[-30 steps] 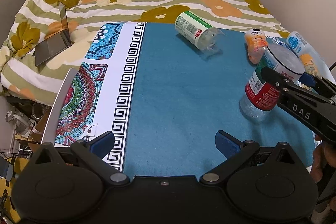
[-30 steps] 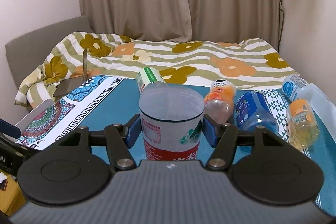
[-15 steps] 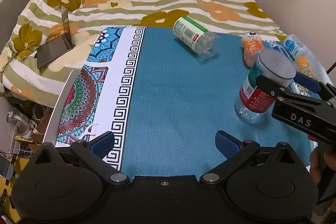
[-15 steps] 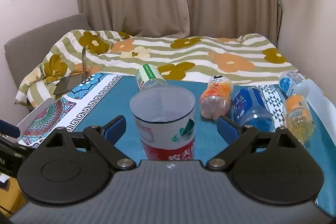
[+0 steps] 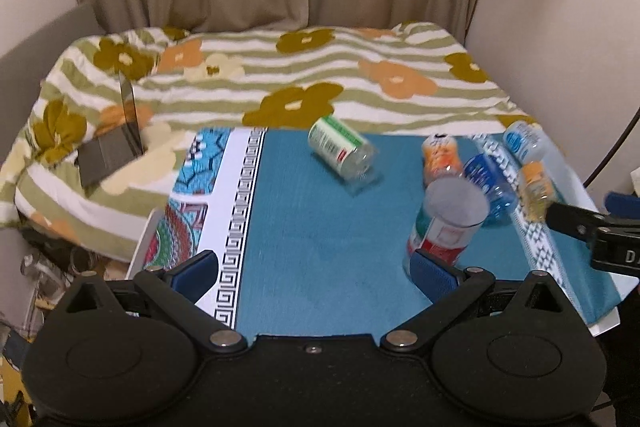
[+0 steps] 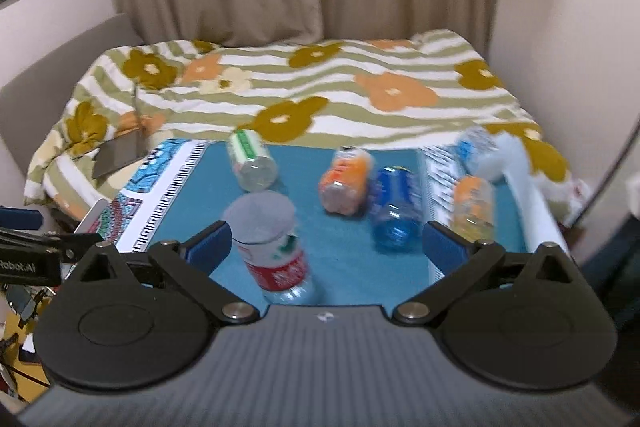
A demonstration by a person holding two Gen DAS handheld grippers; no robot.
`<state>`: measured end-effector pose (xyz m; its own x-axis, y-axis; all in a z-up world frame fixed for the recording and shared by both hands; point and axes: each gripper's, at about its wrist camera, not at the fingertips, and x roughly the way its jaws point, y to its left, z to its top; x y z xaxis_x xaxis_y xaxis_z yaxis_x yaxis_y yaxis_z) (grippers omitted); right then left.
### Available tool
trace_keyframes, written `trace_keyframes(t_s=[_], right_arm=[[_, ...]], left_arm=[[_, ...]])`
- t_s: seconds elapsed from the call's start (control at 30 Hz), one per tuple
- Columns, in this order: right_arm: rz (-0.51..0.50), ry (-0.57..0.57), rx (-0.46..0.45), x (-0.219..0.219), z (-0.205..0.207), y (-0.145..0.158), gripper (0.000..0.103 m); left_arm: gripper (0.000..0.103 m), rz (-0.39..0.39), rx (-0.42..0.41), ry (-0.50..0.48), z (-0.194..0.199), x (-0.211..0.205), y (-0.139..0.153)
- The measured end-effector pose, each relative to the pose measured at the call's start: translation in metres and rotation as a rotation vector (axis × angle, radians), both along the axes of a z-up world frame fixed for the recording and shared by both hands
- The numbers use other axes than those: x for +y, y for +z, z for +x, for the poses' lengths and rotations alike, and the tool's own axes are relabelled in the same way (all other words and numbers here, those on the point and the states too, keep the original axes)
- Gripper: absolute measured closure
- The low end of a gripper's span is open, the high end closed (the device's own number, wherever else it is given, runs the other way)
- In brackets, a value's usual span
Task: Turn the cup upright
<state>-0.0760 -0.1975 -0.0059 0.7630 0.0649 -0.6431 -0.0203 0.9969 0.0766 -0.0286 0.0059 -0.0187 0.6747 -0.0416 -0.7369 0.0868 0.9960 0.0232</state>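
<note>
The cup (image 5: pixel 444 223), a clear cut-off bottle with a red and green label, stands upright with its mouth up on the blue mat (image 5: pixel 320 219). In the right wrist view the cup (image 6: pixel 272 247) is just ahead of my right gripper (image 6: pixel 326 247), near its left finger and free of both. The jaws stand wide open and hold nothing. My left gripper (image 5: pixel 316 271) is open and empty too, and the cup is just beyond its right fingertip (image 5: pixel 434 273). The right gripper's arm (image 5: pixel 592 227) shows at the right edge of the left wrist view.
A second cup with a green label (image 5: pixel 340 151) lies on its side at the mat's far edge. An orange bottle (image 6: pixel 346 179), a blue bottle (image 6: pixel 394 211) and a small orange-capped bottle (image 6: pixel 472 207) lie to the right. A laptop (image 5: pixel 110 143) rests on the floral bedding.
My right gripper opened, let go of the cup and drew back and up. The cup stays standing on the mat. The left gripper also pulled back and now looks higher.
</note>
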Motion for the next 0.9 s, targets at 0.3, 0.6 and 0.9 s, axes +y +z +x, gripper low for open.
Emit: trace_keyframes(t_s=[0.3,0.6,0.9], right_arm=[[-0.057,-0.077,0.171,-0.02,-0.028,0.007,0.0],[-0.026,-0.104,0.213,-0.025,-0.041,0.001,0.0],[-0.031,-0.109,0.217,-0.026,-0.038,0.001,0.0]], left_arm=[[0.0,0.041,-0.028,-0.03,-0.023,-0.011,0.006],[0.0,0.043,-0.023,-0.045,-0.031,-0.021,0.001],[0.0,0.041,-0.014,-0.057,-0.033,-0.024,0.0]])
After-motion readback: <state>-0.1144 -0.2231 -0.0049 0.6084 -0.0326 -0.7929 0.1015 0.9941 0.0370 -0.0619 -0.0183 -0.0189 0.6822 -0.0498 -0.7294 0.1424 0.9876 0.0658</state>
